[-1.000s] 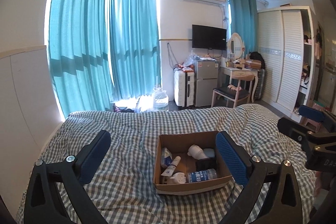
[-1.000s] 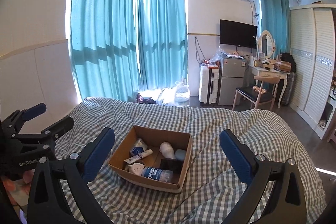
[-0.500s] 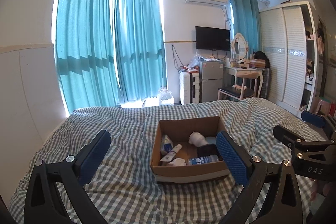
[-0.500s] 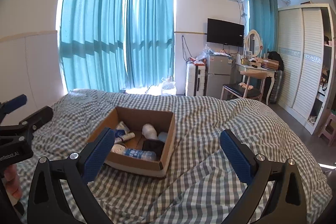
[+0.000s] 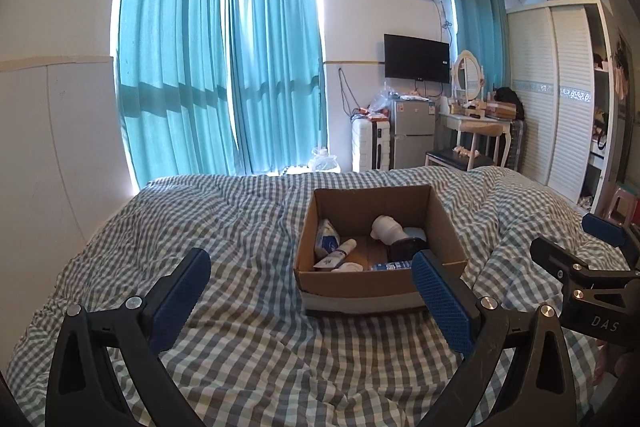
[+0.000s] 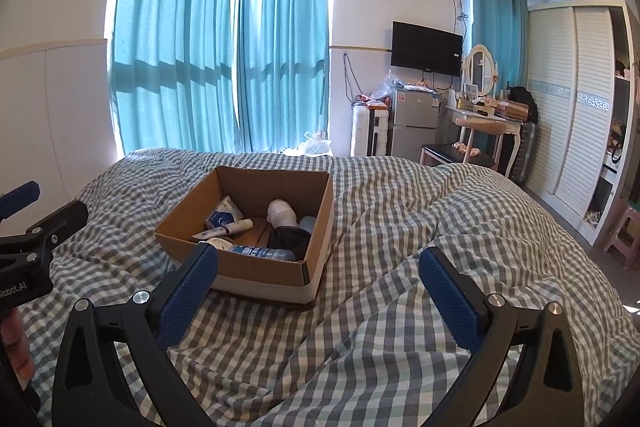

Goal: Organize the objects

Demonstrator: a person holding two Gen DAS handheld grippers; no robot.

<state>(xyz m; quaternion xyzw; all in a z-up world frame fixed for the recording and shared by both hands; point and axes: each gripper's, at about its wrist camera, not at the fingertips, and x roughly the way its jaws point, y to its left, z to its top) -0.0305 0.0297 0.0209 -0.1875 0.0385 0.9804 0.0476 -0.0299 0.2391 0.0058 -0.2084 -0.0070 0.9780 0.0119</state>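
An open cardboard box (image 5: 444, 223) sits on a bed with a grey checked cover (image 5: 240, 227); it also shows in the right wrist view (image 6: 320, 223). Inside lie a white tube (image 5: 340, 251), a blue-and-white packet (image 5: 326, 239), a white rounded item (image 5: 386, 227), a dark item (image 6: 288, 237) and a small bottle with a blue label (image 6: 260, 251). My left gripper (image 5: 310, 291) is open and empty, just short of the box's near wall. My right gripper (image 6: 318, 289) is open and empty, near the box's front right corner.
Teal curtains (image 5: 224, 75) hang behind the bed. A wall panel (image 5: 52, 147) runs along the left. Past the bed's foot stand a suitcase (image 5: 370, 143), a small fridge (image 5: 412, 131), a dressing table with chair (image 5: 476, 139) and a white wardrobe (image 5: 556, 95).
Both grippers have dropped lower and come closer to the box, which now looks larger. The view tilted down toward the bed. Both stay open.
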